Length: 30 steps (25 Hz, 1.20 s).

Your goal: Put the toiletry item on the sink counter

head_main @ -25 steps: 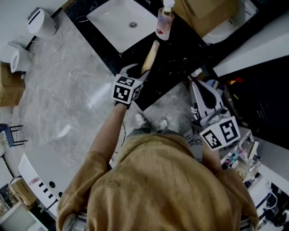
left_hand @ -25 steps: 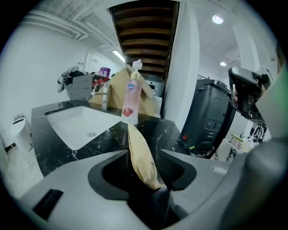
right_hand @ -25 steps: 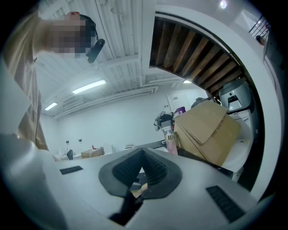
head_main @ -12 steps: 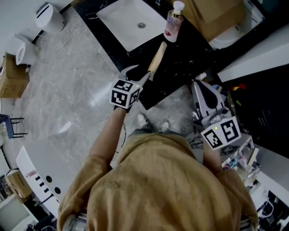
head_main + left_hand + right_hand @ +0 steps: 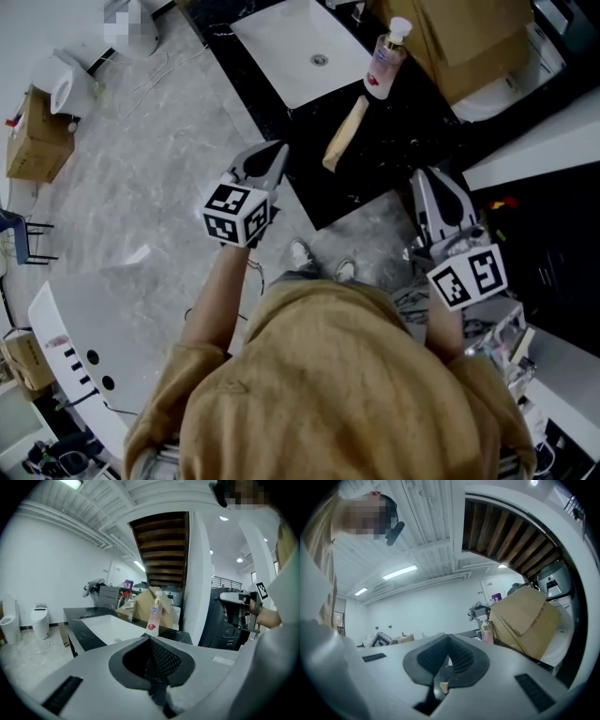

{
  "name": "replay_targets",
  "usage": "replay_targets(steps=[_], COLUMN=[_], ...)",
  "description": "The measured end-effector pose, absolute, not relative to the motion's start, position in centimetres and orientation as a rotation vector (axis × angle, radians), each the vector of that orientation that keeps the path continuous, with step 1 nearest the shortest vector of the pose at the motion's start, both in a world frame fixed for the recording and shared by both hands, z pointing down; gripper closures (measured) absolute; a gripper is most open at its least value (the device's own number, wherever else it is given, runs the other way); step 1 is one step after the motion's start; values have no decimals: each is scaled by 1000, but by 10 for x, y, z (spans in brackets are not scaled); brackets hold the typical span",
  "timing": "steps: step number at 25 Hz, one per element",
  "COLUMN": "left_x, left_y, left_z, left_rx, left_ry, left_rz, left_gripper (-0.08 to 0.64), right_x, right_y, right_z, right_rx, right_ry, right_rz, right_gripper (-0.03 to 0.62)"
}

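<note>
Both grippers, left point(image 5: 277, 147) and right point(image 5: 427, 175), pressed together, empty; toiletry item point(image 5: 345, 134) already lies on sink counter point(image 5: 398, 141), upper centre.

The head view looks steeply down from above the person's shoulders point(image 5: 328, 394), from well up, onto the floor point(image 5: 141, 169) and the black sink counter point(image 5: 394, 150). The left gripper view sits low and nearly level, facing the counter from close by; both show the pump bottle point(image 5: 384, 61). The right gripper view tilts up toward the ceiling point(image 5: 408, 550), sharing the cardboard box point(image 5: 525, 620) and, perhaps, that bottle.
</note>
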<state>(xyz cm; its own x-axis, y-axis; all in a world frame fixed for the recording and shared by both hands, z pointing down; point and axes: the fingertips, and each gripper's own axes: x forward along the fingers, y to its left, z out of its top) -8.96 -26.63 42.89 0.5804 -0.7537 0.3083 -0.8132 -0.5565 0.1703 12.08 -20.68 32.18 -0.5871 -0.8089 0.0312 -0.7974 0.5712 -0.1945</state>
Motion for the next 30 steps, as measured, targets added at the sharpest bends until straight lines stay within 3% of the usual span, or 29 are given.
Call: replay_targets(steps=[18, 30], left_x=[-158, -183], left_y=[-234, -206], left_z=[300, 299], left_rx=[2682, 2623], left_ry=[-1524, -1668], left_rz=[-75, -150], left_gripper=[555, 555], right_x=[140, 155], right_y=[-217, -215], right_z=[296, 298], right_rx=[-1478, -1556], right_ry=[2660, 2628], right_rz=[-187, -197], right_gripper=[589, 589])
